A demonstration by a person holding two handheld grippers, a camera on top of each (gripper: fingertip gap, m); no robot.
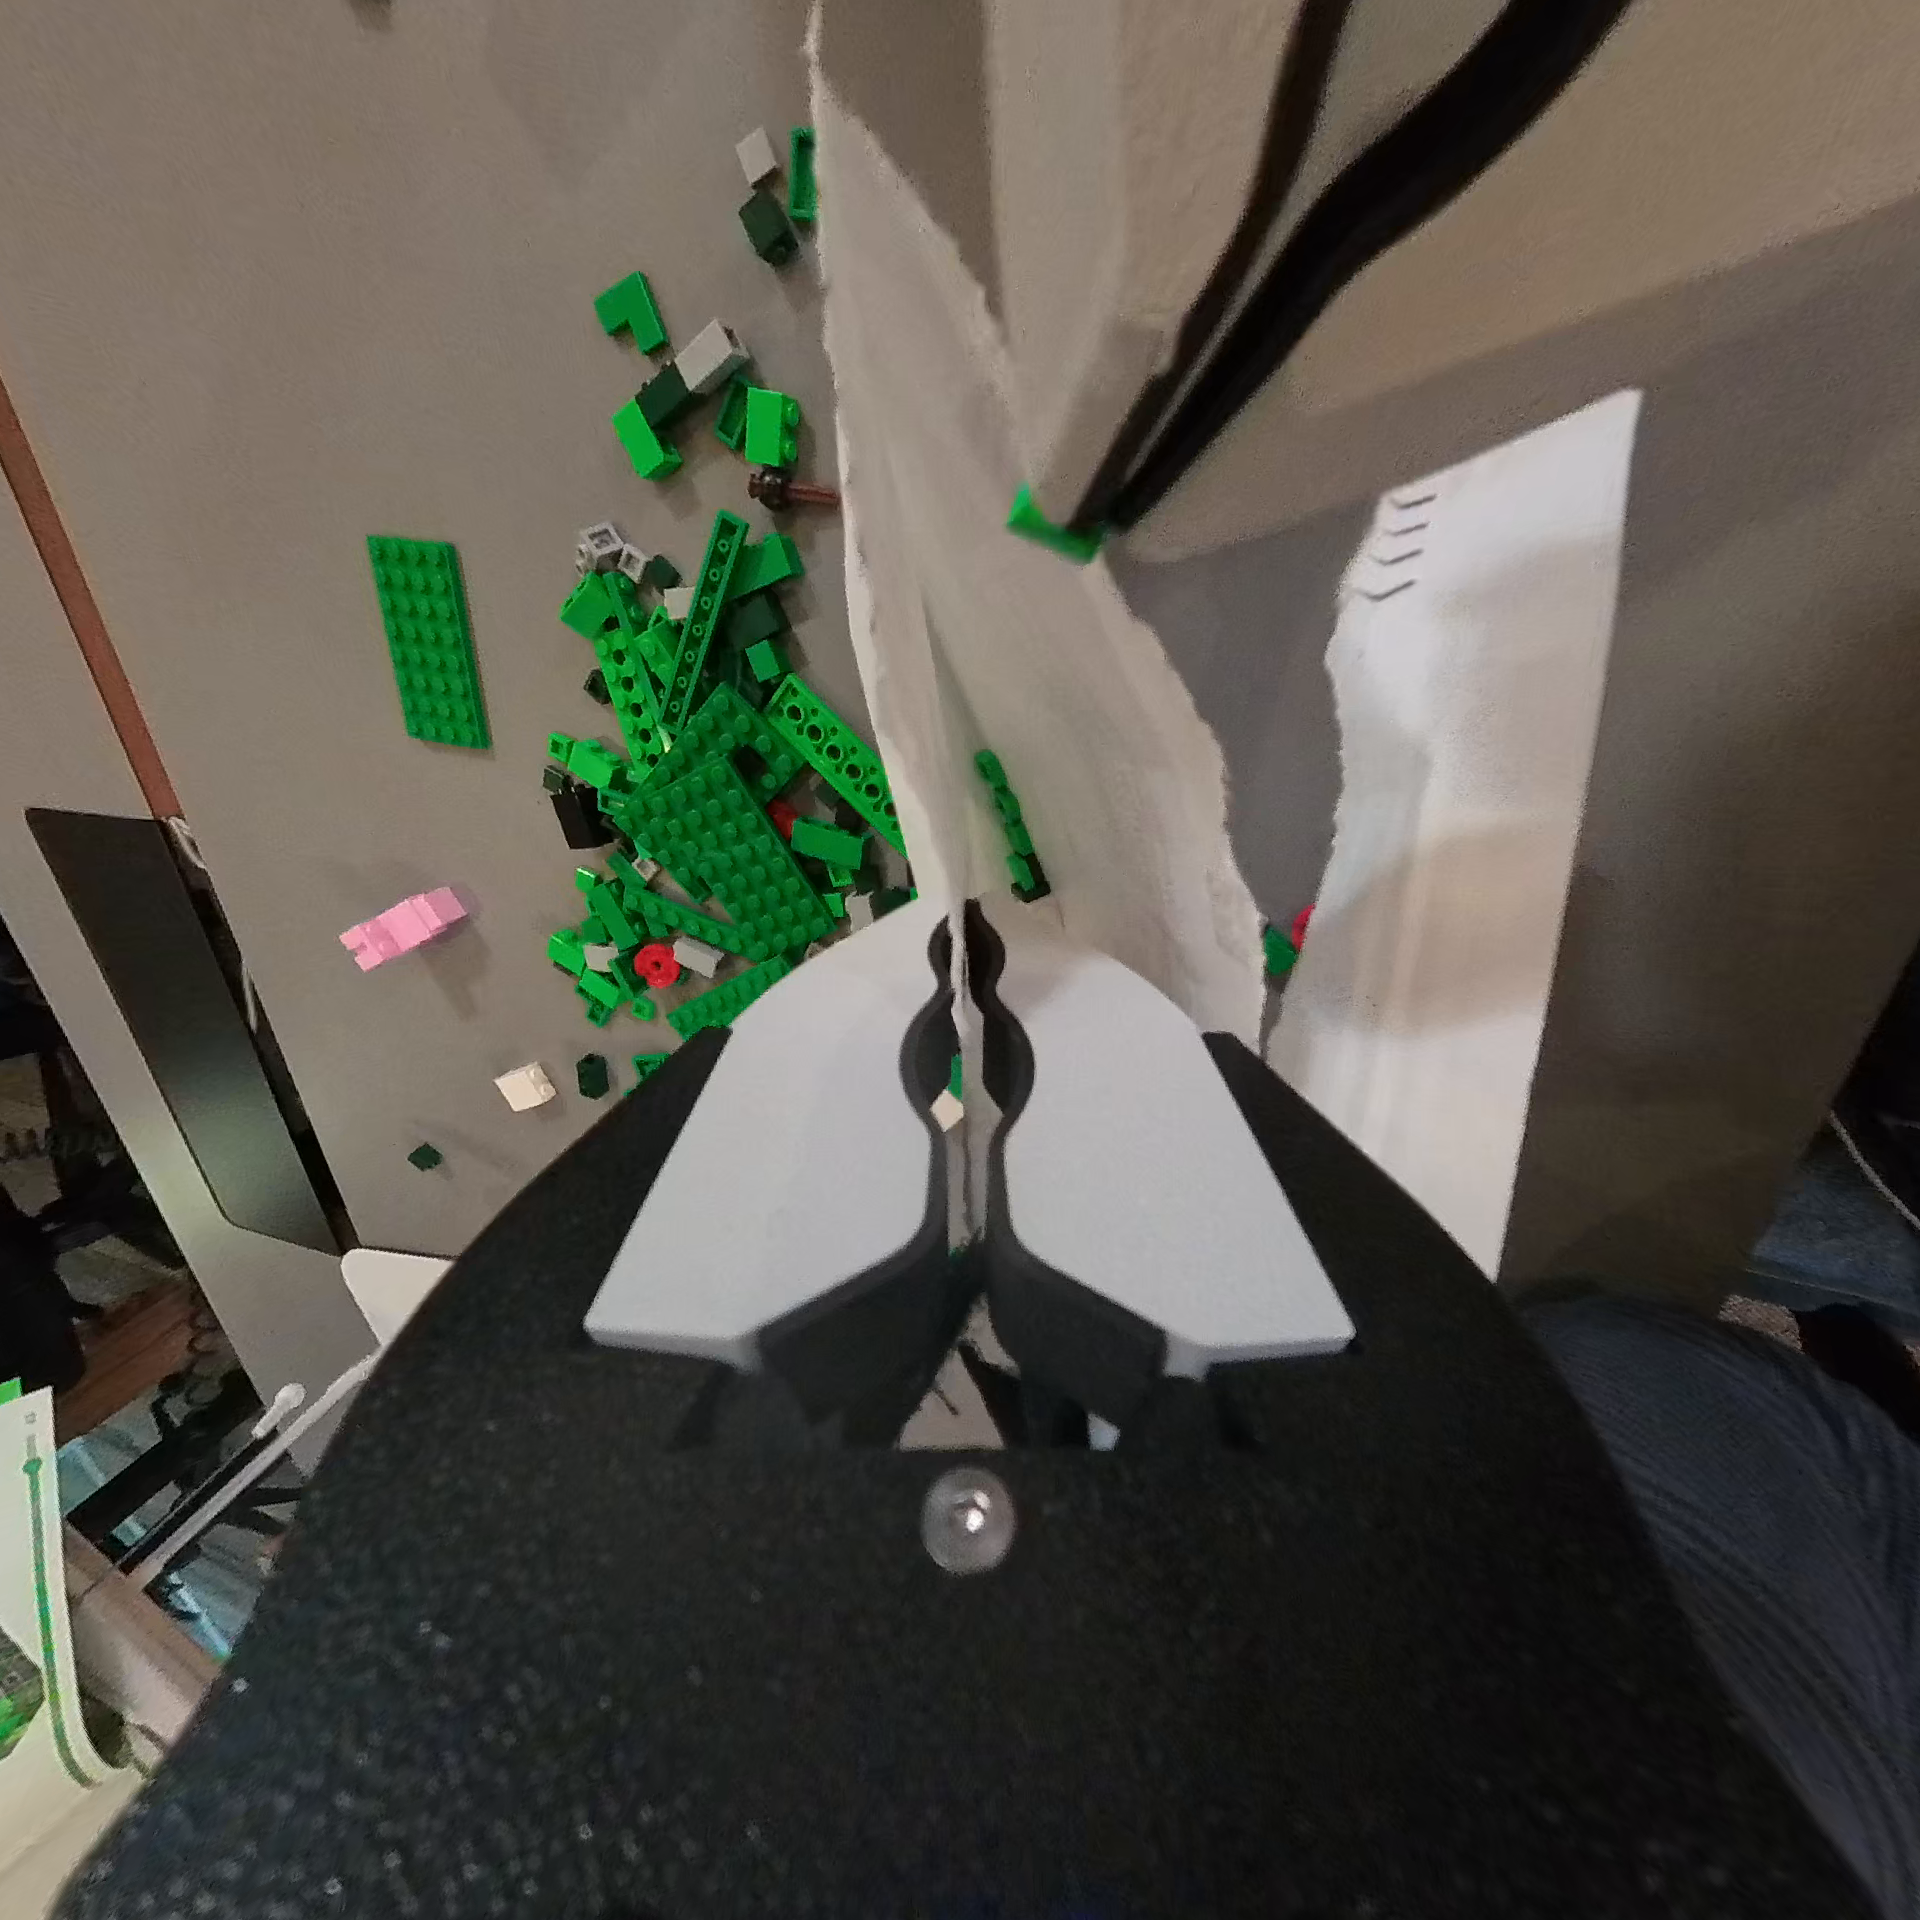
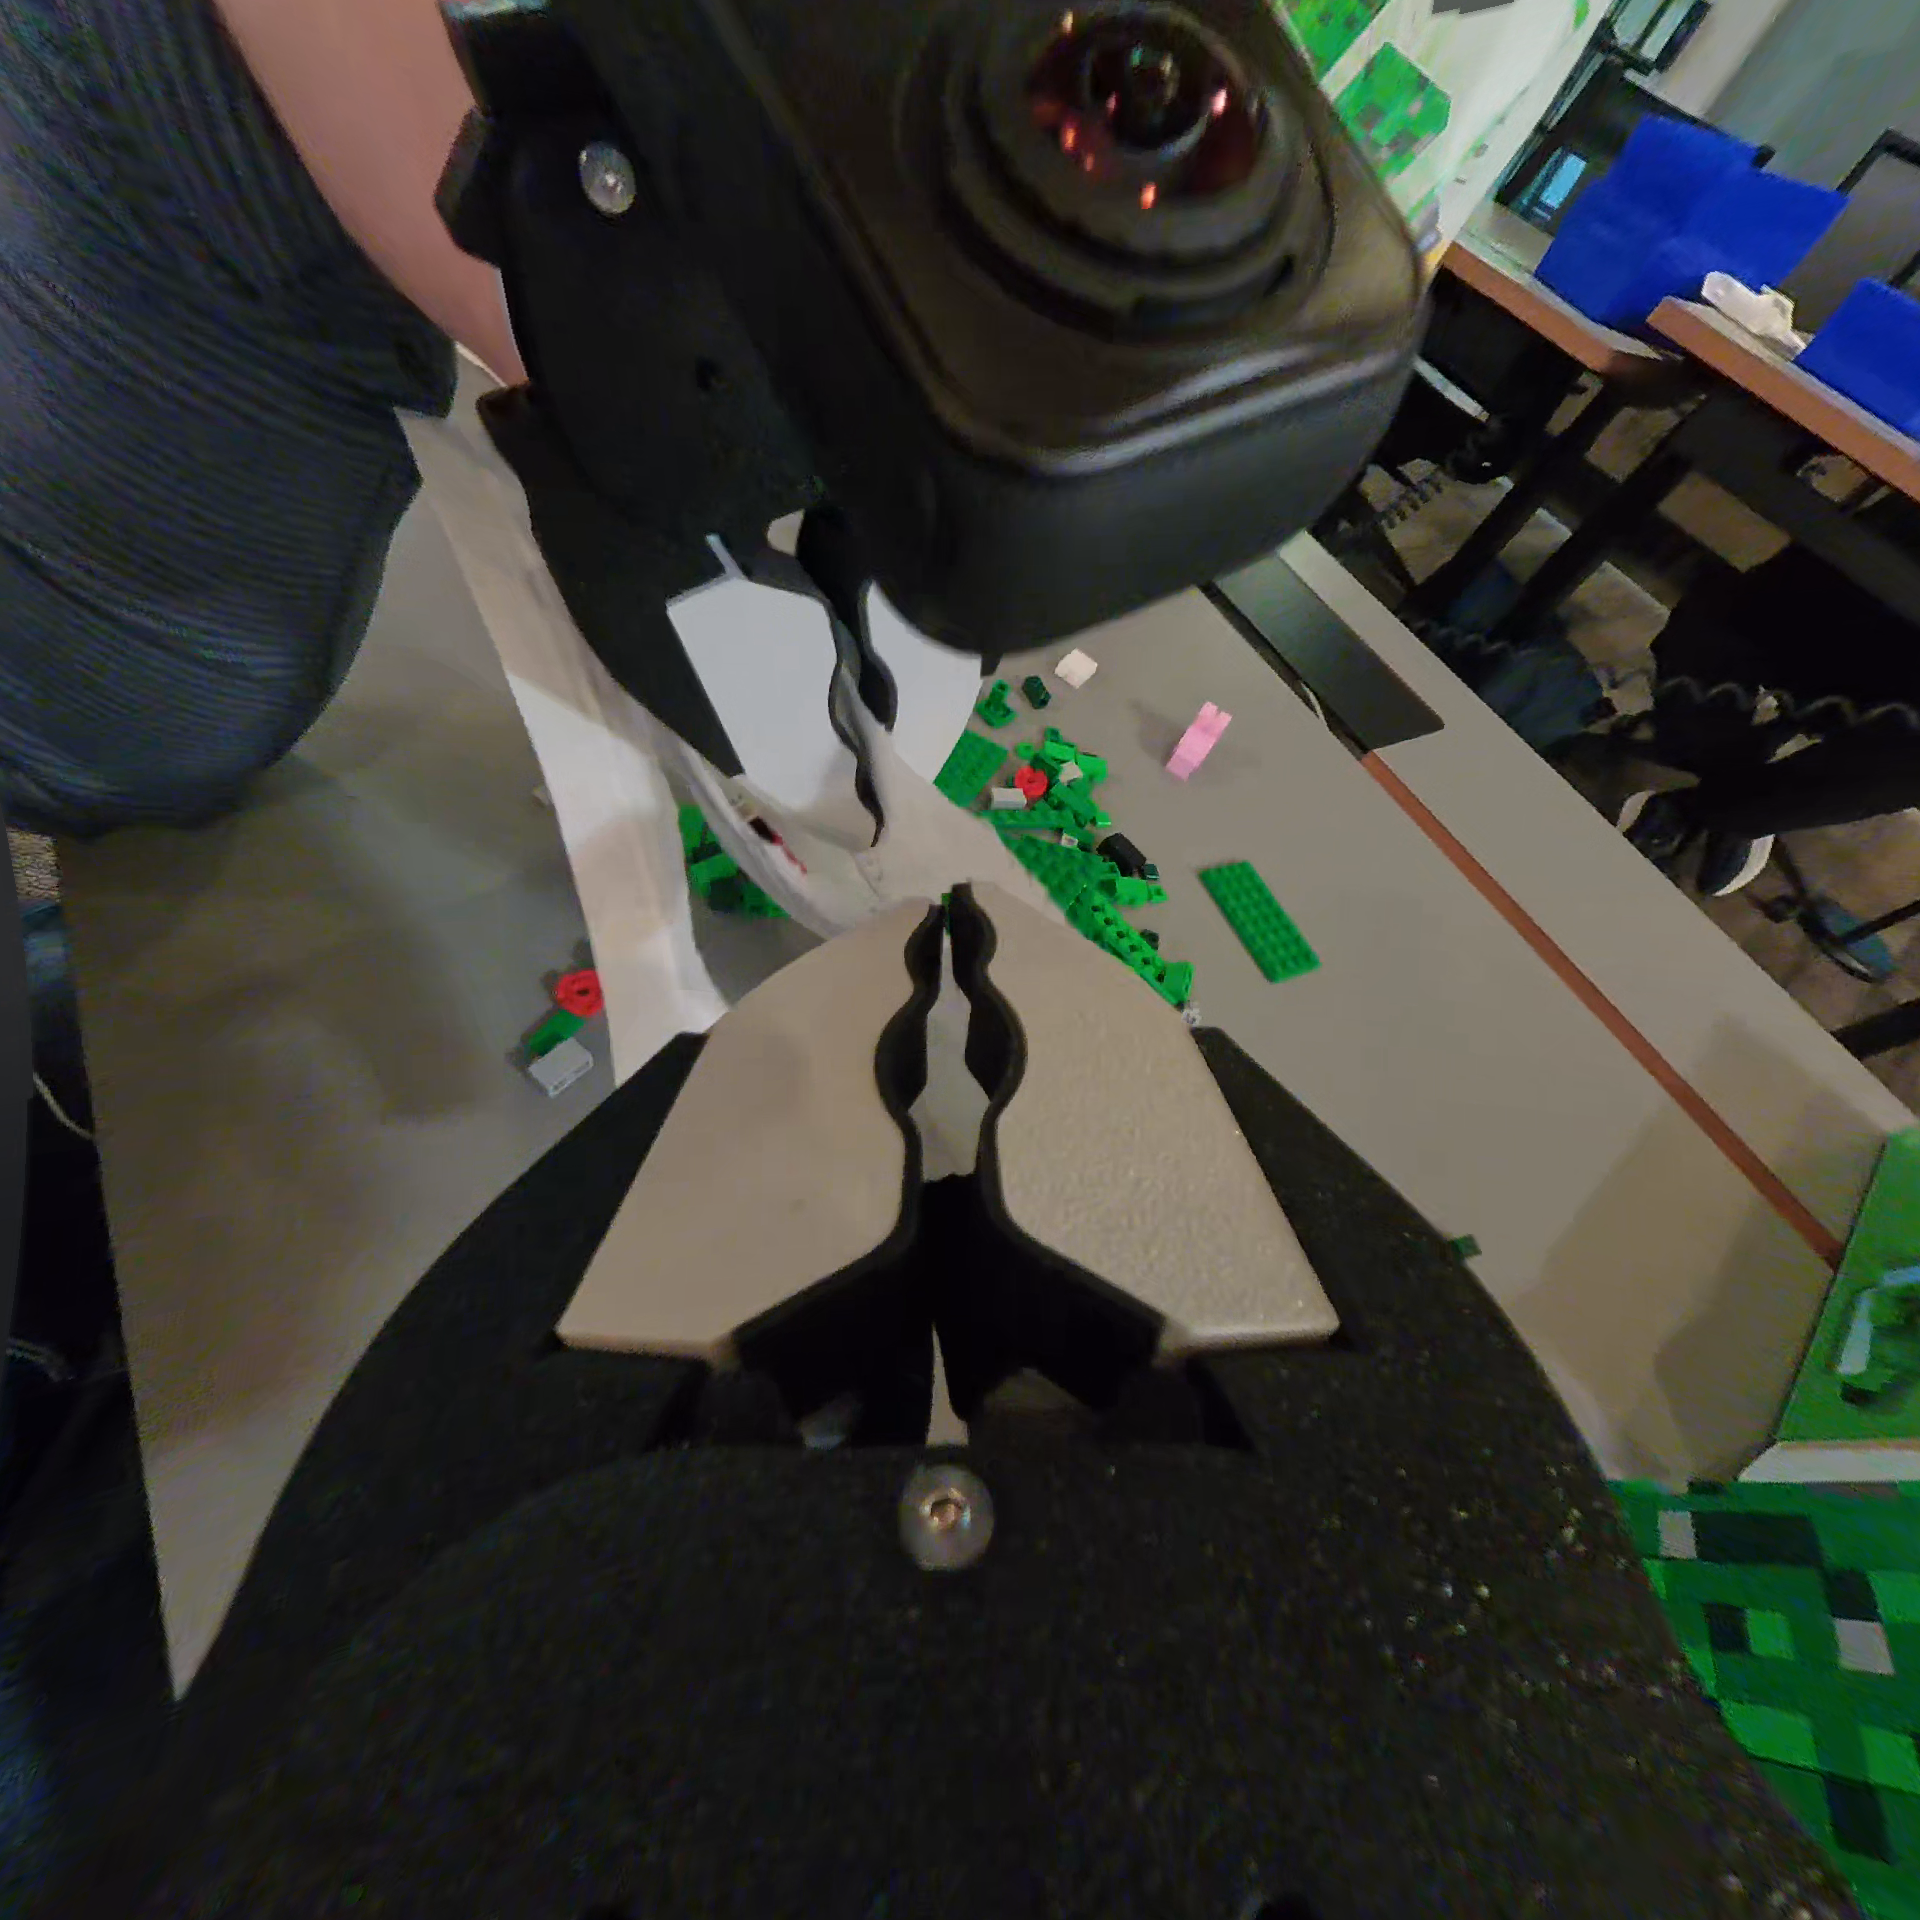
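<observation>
Right gripper pinched tight on the torn white paper bag, left gripper clamping it just beyond, green brick pile right of the bag.

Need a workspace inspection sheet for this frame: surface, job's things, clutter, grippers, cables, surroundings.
Surface: grey table, brown edge strip.
Job's things: torn white paper bag held up above the table; green brick pile; flat green plate lying apart from the pile.
Clutter: pink piece, white brick, red round piece.
Grippers: left gripper shut on the bag; right gripper shut, small green brick at its tips, grip unclear.
Cables: black coiled cord by the neighbouring desks.
Surroundings: blue bins, green pixel-pattern box, a person's sleeve.
</observation>
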